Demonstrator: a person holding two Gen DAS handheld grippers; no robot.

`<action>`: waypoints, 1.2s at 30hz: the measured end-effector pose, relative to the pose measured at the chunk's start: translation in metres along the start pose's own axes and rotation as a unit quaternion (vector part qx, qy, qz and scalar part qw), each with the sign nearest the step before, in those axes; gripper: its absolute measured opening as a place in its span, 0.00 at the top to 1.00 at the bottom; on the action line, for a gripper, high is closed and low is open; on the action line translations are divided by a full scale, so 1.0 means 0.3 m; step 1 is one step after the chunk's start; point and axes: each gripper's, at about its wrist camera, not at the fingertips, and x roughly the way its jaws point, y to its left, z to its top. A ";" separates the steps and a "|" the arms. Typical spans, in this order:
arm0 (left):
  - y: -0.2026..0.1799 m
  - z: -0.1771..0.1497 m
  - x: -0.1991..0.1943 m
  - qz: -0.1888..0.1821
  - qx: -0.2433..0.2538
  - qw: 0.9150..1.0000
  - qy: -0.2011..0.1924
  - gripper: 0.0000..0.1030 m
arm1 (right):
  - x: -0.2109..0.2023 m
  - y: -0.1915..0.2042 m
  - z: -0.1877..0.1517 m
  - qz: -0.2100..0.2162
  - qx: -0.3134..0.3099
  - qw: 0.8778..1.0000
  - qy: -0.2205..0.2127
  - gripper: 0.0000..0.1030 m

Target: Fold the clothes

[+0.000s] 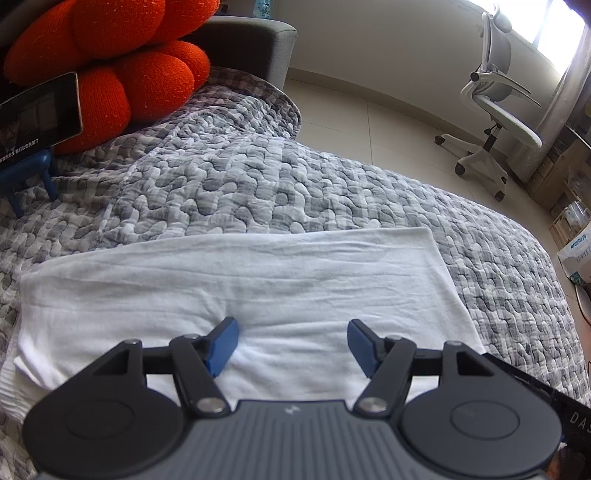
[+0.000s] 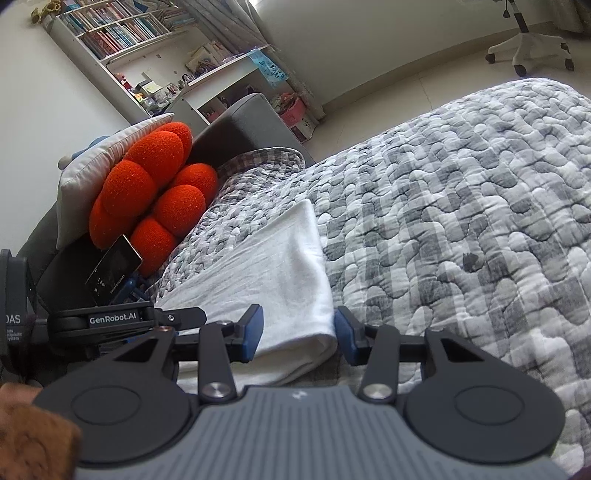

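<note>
A white folded cloth is seen lying flat on a grey patterned quilt, and in the left wrist view its long axis is laid across the frame from 9 o'clock to 3 o'clock, with one short end toward 3 o'clock and the other toward 9 o'clock. In the right wrist view the same cloth is seen lengthwise, its long axis running from the near folded end at 6 o'clock up toward 12 o'clock, where a far corner is pointed toward the orange cushion. The left gripper is held wide open above the near long edge of the cloth, nothing being gripped between its blue pads. The right gripper is also held open, its fingers set on either side of the cloth's near right corner; the pads are seen close to the fabric, but whether it is touched cannot be told, and it is not pinched. A dark tablet is propped on a blue stand at 10 o'clock in the left view, against the cushion. A white office chair is seen on the floor at 2 o'clock, well apart from the bed. A bookshelf is seen at 11 o'clock in the right view
</note>
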 end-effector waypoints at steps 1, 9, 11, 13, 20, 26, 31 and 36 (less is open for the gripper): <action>-0.001 0.000 0.001 0.000 0.000 1.000 0.000 0.35 | 0.002 0.003 0.000 0.000 -0.001 1.000 -0.001 0.53; 0.002 0.002 0.002 -0.003 -0.001 1.000 0.001 0.34 | 0.008 0.009 -0.001 -0.001 -0.012 1.000 0.002 0.65; -0.001 0.001 0.002 -0.002 0.000 1.000 0.001 0.34 | 0.005 0.004 0.000 0.001 -0.008 1.000 0.001 0.65; -0.004 -0.001 0.002 -0.001 0.002 1.000 0.001 0.34 | 0.003 -0.007 0.004 0.007 0.004 1.000 0.000 0.65; -0.008 0.000 0.004 0.001 0.005 1.000 0.002 0.32 | 0.005 -0.015 0.007 0.001 0.014 1.000 -0.007 0.67; -0.008 0.001 0.005 0.001 0.005 1.000 0.002 0.32 | 0.012 -0.007 -0.003 -0.005 0.014 1.000 -0.011 0.66; -0.008 0.001 0.004 0.000 0.003 1.000 0.002 0.32 | 0.020 0.000 -0.013 -0.009 0.014 1.000 -0.015 0.73; -0.009 0.001 0.004 0.001 0.004 1.000 0.002 0.32 | 0.024 0.009 -0.022 -0.019 0.010 1.000 -0.018 0.84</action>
